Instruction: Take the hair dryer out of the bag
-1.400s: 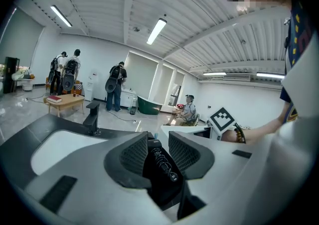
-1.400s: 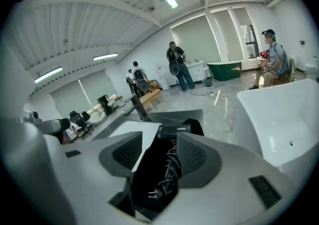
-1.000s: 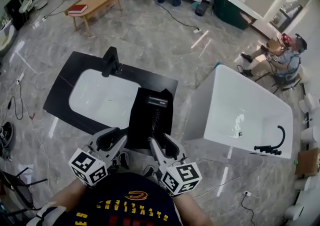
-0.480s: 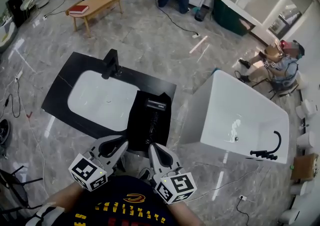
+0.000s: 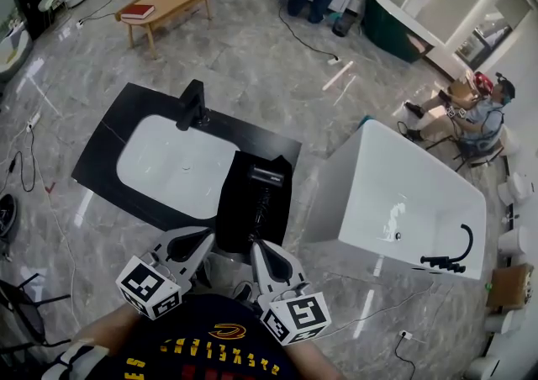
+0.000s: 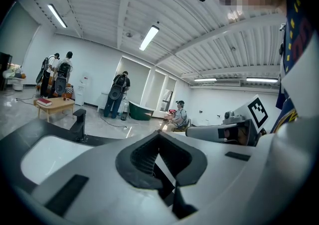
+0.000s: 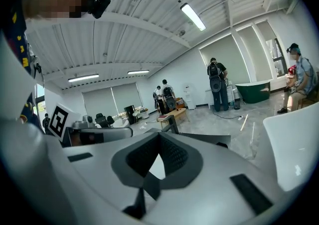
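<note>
The left hand-held gripper (image 5: pixel 208 244) and the right hand-held gripper (image 5: pixel 255 245) sit side by side at the near edge of the black bag (image 5: pixel 242 217), which lies just ahead of them on the dark counter (image 5: pixel 108 150). Both have their jaws closed together, the left's having just been closing. It is unclear whether they pinch bag cloth. The hair dryer (image 5: pixel 264 173) shows only as a grey-tipped shape at the bag's far end, beyond both tips.
</note>
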### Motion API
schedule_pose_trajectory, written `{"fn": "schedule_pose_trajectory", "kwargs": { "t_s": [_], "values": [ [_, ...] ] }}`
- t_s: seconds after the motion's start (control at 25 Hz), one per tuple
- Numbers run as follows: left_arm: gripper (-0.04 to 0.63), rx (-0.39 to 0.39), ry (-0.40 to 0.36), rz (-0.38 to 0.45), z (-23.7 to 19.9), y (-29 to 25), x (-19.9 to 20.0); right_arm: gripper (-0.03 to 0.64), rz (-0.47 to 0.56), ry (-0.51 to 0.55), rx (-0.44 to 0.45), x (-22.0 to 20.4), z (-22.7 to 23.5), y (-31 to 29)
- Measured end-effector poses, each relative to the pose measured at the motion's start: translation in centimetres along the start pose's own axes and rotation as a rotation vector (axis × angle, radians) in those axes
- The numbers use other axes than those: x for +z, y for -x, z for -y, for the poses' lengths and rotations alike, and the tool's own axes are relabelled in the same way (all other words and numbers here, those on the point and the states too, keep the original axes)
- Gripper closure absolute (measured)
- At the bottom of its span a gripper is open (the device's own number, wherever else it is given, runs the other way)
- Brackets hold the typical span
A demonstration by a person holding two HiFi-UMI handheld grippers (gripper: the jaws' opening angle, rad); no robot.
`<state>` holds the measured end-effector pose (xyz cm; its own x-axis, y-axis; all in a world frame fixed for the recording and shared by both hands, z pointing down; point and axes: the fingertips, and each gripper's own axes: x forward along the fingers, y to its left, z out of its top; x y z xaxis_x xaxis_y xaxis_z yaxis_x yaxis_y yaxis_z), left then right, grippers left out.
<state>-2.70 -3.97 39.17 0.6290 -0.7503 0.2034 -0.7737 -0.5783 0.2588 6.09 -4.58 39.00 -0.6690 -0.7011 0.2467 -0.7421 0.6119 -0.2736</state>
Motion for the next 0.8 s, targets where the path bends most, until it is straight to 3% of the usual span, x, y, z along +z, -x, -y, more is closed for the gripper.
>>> {"fn": "schedule_pose_trajectory", "kwargs": {
  "t_s": [0.8],
  "values": [
    [0.592, 0.024, 0.018, -0.027, -1.3, -0.1, -1.1, 0.609, 0.009, -0.005, 0.005, 0.3, 0.0, -0.1]
  ]
}}
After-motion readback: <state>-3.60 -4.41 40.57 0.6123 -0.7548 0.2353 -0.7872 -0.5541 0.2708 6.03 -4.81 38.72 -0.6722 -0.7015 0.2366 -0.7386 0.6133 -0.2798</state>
